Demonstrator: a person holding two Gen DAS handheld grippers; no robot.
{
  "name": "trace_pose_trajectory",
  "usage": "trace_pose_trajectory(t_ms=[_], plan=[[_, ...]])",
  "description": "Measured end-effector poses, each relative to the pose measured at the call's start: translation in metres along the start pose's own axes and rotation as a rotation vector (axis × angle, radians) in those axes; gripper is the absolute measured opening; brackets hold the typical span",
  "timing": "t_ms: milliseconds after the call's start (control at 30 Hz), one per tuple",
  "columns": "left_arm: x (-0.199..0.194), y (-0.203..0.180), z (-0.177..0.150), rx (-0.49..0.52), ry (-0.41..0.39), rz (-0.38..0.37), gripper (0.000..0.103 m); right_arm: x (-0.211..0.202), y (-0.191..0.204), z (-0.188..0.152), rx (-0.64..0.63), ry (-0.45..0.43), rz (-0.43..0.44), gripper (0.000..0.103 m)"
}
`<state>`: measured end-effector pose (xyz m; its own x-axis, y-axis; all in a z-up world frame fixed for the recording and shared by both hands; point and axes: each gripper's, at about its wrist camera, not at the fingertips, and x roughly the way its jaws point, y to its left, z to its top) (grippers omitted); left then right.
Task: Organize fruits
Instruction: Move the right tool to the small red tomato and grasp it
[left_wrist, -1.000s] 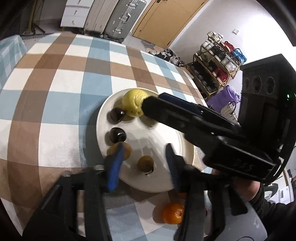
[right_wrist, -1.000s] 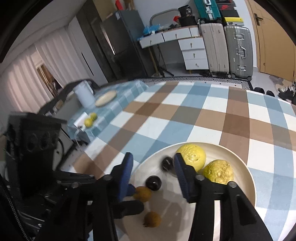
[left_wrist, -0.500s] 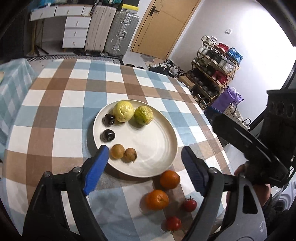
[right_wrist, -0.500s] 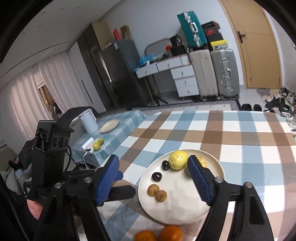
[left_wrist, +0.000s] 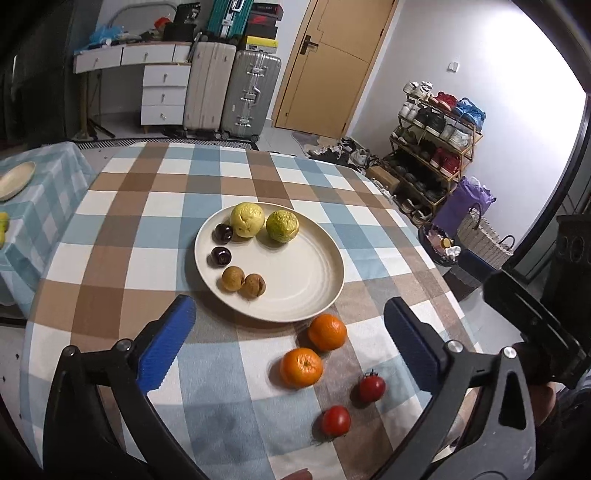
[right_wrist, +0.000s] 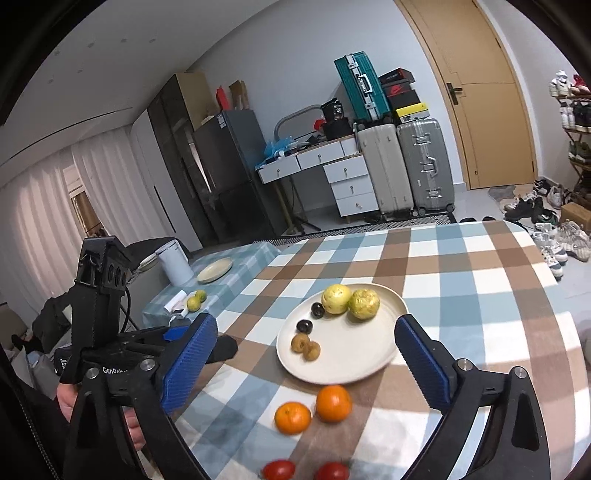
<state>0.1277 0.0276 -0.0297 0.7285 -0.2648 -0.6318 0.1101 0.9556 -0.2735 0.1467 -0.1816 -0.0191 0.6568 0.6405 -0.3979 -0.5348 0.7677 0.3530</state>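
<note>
Six fruits sit on the round cream plate (left_wrist: 317, 291) at the middle of the checked blue, brown and white worktop (left_wrist: 122, 229): a yellow bumpy fruit (left_wrist: 247, 219) at the plate's 11 o'clock, touching or just beside a greenish bumpy fruit (left_wrist: 282, 226) at 12 o'clock, two dark glossy round fruits (left_wrist: 223, 233) along the rim at 9 to 10 o'clock, and two small brown round fruits (left_wrist: 233, 278) touching each other at 7 o'clock. The right half of the plate is bare.

Off the plate, at its 6 o'clock, two orange mandarins (left_wrist: 327, 331) lie just beside each other on the cloth, the upper one near the rim. Two small red tomatoes (left_wrist: 371, 387) lie nearer the camera, at 5 o'clock from the mandarins, apart from each other.

The left claw (left_wrist: 286, 338) hangs over the near edge of the worktop with its blue-padded jaws opening wide, nothing between the pads; the mandarins show on the cloth below the gap. The right claw (right_wrist: 306, 363) likewise has its jaws opening, empty, framing the plate from above. In the right wrist view a hand (right_wrist: 68, 400) holds the left tool at 8 o'clock.
</note>
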Motion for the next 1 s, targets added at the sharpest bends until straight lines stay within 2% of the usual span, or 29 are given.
trace_pose_trajectory(t_ms=[67,300,600,767,1000], plan=[[-0.005,-0.006,-0.009,0.015,-0.009,0.040,0.102,-0.009,0.001,-0.008,0.004,-0.005,0.008,0.101],[-0.011,-0.014,-0.046,0.031,0.000,0.057,0.102,-0.028,-0.001,-0.044,0.023,0.010,-0.028,0.103],[-0.004,-0.018,-0.091,0.041,0.030,0.102,0.102,-0.025,-0.006,-0.090,0.047,0.082,-0.041,0.103],[0.005,-0.015,-0.102,0.047,0.059,0.128,0.102,-0.010,-0.011,-0.110,0.074,0.153,-0.026,0.103],[0.017,-0.005,-0.106,0.045,0.083,0.155,0.102,0.006,-0.018,-0.122,0.101,0.190,-0.008,0.103]])
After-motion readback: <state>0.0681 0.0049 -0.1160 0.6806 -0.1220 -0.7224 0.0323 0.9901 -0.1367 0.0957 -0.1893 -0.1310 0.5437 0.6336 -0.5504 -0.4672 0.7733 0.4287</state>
